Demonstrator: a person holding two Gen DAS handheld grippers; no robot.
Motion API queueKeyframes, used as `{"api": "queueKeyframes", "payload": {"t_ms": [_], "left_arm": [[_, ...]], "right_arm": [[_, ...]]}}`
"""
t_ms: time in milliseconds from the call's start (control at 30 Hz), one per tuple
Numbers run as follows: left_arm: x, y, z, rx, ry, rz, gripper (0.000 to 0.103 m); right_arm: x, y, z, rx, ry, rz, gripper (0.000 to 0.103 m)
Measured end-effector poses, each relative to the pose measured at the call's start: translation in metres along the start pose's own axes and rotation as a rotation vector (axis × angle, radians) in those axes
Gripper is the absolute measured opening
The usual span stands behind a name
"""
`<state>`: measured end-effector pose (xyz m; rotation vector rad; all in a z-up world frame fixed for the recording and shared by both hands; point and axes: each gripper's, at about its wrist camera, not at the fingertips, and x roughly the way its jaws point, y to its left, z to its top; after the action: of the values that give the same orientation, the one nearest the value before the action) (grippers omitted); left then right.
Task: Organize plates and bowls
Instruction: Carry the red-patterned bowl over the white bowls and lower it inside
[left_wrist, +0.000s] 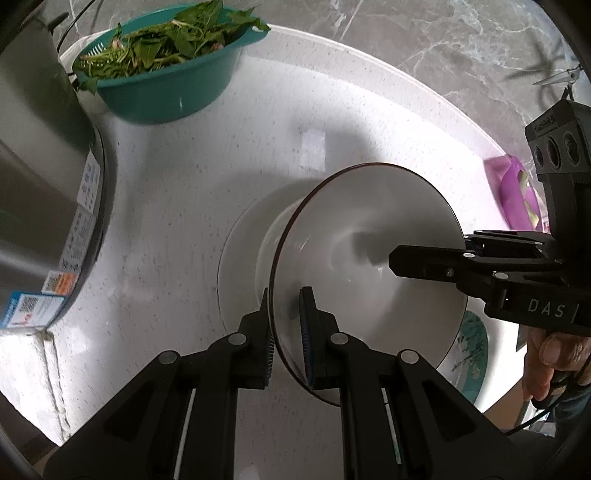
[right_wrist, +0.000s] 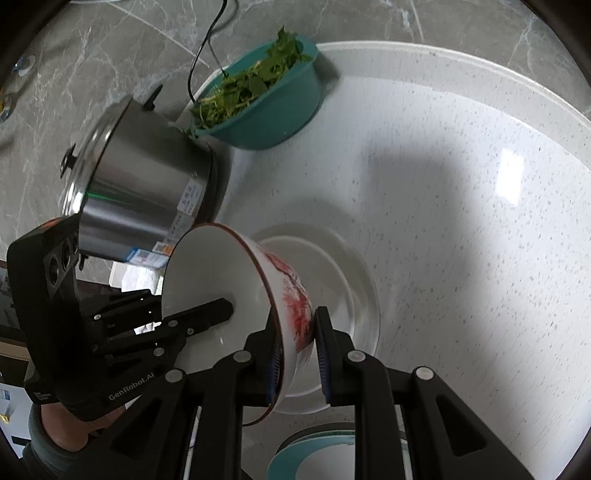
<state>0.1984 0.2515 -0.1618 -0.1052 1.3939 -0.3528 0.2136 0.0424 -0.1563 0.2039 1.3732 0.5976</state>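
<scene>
One white bowl (left_wrist: 369, 229) with a dark rim and red pattern on its outside (right_wrist: 295, 295) hangs tilted above the table, held by both grippers. My left gripper (left_wrist: 286, 306) is shut on the near rim, one pad inside and one outside. My right gripper (right_wrist: 297, 332) is shut on the opposite wall, its outer pad on the red pattern. Each view shows the other gripper reaching into the bowl: the right gripper (left_wrist: 432, 254) and the left gripper (right_wrist: 188, 314). A white plate (left_wrist: 240, 258) (right_wrist: 354, 295) lies on the table directly below the bowl.
A teal colander of green leaves (left_wrist: 166, 74) (right_wrist: 266, 107) and a steel pot (left_wrist: 37, 184) (right_wrist: 140, 184) stand at the round white table's (right_wrist: 461, 221) far left. A teal-patterned plate (left_wrist: 472, 350) (right_wrist: 314, 454) lies near the front edge. A purple bag (left_wrist: 513, 192) is at right.
</scene>
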Motion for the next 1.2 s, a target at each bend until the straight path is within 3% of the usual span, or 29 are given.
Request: {"api": "queueKeyframes", "payload": {"t_ms": [333,667,1200], "left_arm": [[0.026,0.0,0.007,0.004,0.019,0.006,0.011],[0.029,-0.002,0.02,0.024,0.002,0.047,0.011],[0.035,-0.008,0.027,0.055,-0.02,0.07,0.014]], "right_arm": [[0.008,-0.002,-0.005,-0.004,0.011,-0.042,0.019],[0.02,-0.002,-0.002,-0.02,0.019,-0.067,0.016],[0.014,-0.016,0.005,0.045,0.046,-0.001,0.021]]}}
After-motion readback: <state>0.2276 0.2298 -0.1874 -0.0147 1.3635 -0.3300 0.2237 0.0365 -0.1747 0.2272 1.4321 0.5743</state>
